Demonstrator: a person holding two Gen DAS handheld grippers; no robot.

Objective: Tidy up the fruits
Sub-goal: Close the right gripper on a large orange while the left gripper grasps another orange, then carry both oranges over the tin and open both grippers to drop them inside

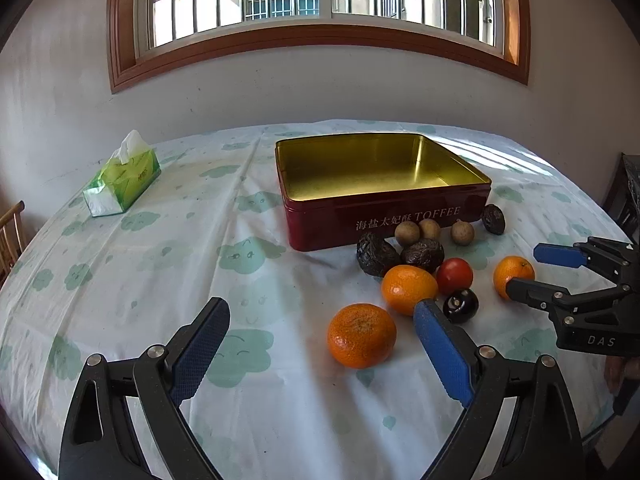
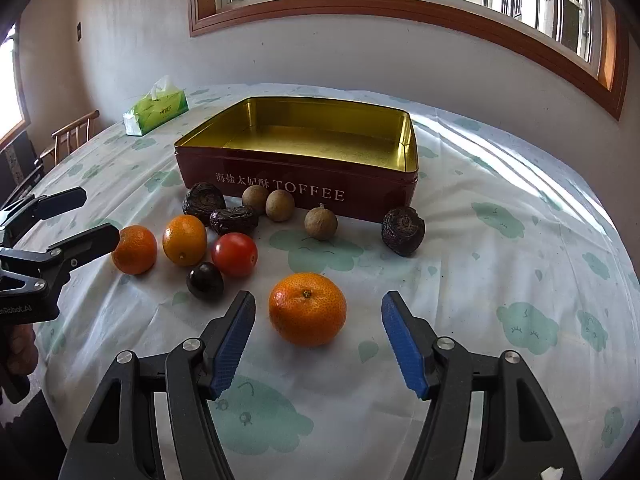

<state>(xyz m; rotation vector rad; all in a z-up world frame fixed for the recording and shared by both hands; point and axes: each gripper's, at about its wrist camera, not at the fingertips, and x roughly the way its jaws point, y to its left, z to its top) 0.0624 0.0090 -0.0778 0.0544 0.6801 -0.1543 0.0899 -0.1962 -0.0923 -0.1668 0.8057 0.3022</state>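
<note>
An open red toffee tin [image 1: 384,222] [image 2: 304,192] with a bare gold inside stands mid-table. In front of it lie three oranges, a red tomato [image 1: 454,276] [image 2: 234,254], a dark plum [image 1: 461,305] [image 2: 205,281], several wrinkled dark fruits and small brown round fruits. My left gripper [image 1: 322,322] [image 2: 100,216] is open, with an orange [image 1: 361,335] [image 2: 134,249] just ahead between its fingers. My right gripper [image 2: 318,312] [image 1: 532,268] is open, with another orange [image 2: 307,309] [image 1: 513,276] just ahead between its fingers. The third orange [image 1: 408,289] [image 2: 184,240] lies between them.
A green tissue pack [image 1: 122,180] [image 2: 156,114] lies at the table's far left. A wooden chair [image 2: 74,134] stands beyond the left edge. The round table wears a white cloth with green clouds [image 1: 160,280]. A wall and window are behind.
</note>
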